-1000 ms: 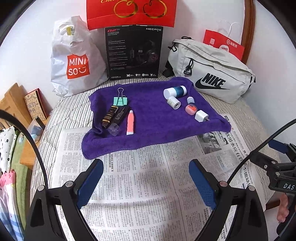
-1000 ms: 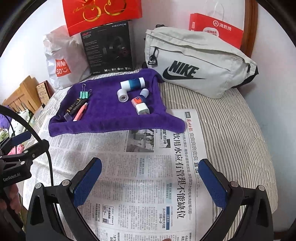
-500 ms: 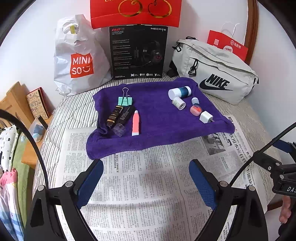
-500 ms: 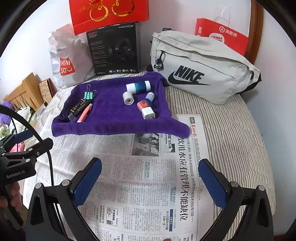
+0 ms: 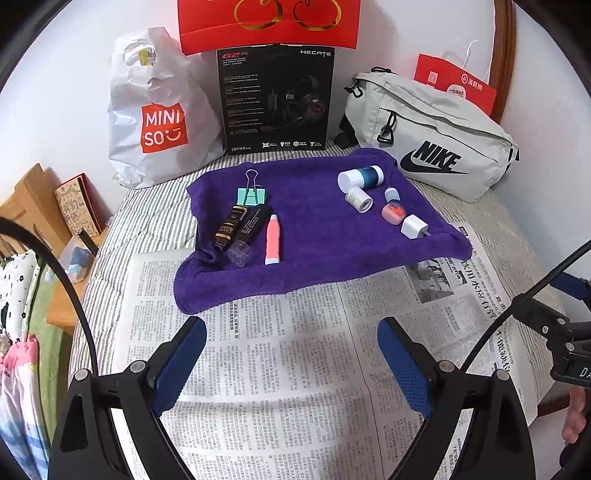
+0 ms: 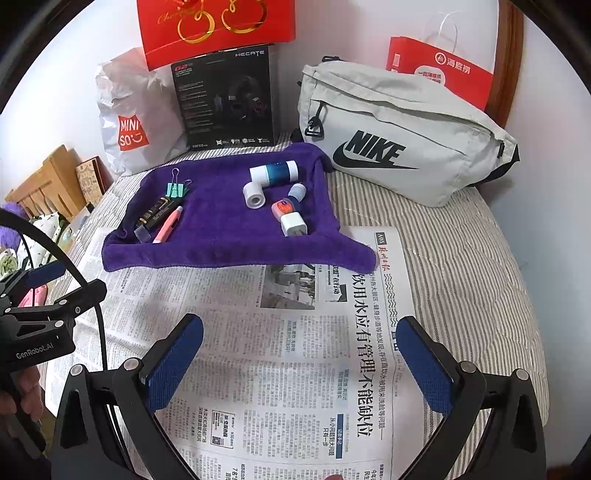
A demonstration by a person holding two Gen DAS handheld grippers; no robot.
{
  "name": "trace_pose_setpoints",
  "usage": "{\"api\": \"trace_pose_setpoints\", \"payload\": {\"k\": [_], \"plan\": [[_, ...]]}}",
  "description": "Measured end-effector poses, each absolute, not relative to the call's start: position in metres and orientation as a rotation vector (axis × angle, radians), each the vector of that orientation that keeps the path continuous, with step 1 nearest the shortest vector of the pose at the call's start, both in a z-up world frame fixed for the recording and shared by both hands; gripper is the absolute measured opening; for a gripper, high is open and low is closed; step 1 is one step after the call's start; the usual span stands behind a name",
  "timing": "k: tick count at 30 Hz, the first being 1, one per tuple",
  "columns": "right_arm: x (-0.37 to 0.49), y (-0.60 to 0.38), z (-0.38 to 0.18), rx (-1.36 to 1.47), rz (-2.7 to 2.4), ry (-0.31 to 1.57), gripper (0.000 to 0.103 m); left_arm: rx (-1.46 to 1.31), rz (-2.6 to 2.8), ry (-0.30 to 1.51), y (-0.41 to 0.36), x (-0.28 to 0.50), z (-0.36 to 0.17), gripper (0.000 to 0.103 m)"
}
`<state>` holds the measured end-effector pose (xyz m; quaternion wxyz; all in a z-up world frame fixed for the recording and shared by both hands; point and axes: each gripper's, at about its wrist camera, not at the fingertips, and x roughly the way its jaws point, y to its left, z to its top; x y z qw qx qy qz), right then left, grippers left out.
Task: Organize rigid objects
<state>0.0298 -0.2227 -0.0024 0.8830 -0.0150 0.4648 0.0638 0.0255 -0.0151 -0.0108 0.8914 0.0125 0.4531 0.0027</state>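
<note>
Both grippers hang wide apart and empty-handed above a spread newspaper: the left gripper with its blue pads parted over columns of small print, the right gripper likewise spread above a bold headline on the same sheet. Neither touches anything. Just beyond the paper's far edge lies a purple towel, its front hem overlapping the newsprint, and on it the small items sit in two loose groups. On the towel's left side, a mint-green binder clip lies at the back; in front of it a dark gold-lettered tube and a black tube with a clear cap lie side by side, touching, with a pink tube just to their right. On the right side, a white-and-teal bottle lies on its side at the back, a small white roll just in front of it, then a grey-blue cap, an orange-pink jar and a white charger plug nearest the towel's right edge. Behind the towel, against the white wall, stand a white Miniso bag, a black headset box topped by a red gift bag, and a grey Nike bag with a red paper bag behind it. All of it rests on a striped bedcover.
</note>
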Motion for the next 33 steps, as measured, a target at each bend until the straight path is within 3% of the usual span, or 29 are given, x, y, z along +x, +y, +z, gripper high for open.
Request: {"api": "trace_pose_setpoints", "payload": {"k": [33], "plan": [[0.0288, -0.2222, -0.0013, -0.037, 0.124, 0.97, 0.103, 0.037, 0.013, 0.949, -0.0145, 0.0243, -0.0116, 0.094]]}}
